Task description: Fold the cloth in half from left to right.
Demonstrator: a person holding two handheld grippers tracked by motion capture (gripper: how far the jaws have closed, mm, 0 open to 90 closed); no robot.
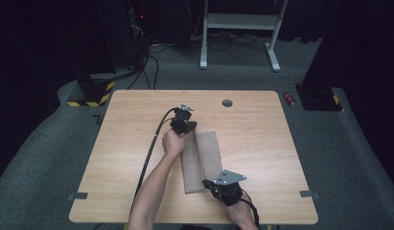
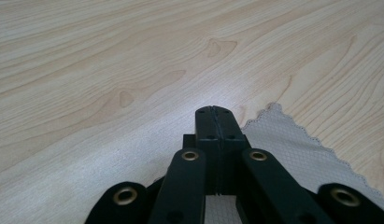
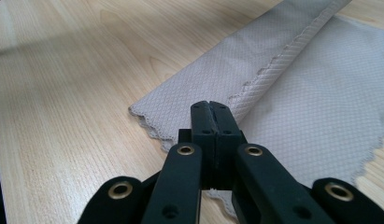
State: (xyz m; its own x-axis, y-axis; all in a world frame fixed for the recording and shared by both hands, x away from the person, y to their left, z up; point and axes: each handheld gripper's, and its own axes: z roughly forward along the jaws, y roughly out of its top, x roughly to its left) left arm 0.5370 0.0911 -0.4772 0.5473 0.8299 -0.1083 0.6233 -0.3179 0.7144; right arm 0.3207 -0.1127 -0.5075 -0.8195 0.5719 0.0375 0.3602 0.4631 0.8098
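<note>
Light wood worktop [image 1: 252, 143], rounded corners, small grey round cap [image 1: 227, 103] near far edge. Grey-beige cloth [image 1: 200, 160] with scalloped edges lying mid-worktop, long axis running near to far, left part folded over the right along its length. In right gripper view, folded flap [image 3: 217, 79] lying on top of the lower layer [image 3: 320, 116], waffle-like weave visible, scalloped hem along the fold's free edge. Left tool [image 1: 184, 125] at the cloth's far end, held by the left hand [image 1: 173, 142], cable trailing back along the forearm; in left gripper view [image 2: 215, 122] jaws pressed together with no gap, cloth edge [image 2: 292, 149] showing just right of and beneath them; cannot tell whether fabric is pinched between. Right tool [image 1: 222, 188] at the cloth's near right corner, grey three-cornered plate on top; in right gripper view [image 3: 212, 116] jaws likewise closed tight, tips over the cloth, hold on fabric not discernible. Beyond the worktop: dark carpet, white frame legs [image 1: 240, 28], yellow-black striped base [image 1: 91, 93] at far left.
</note>
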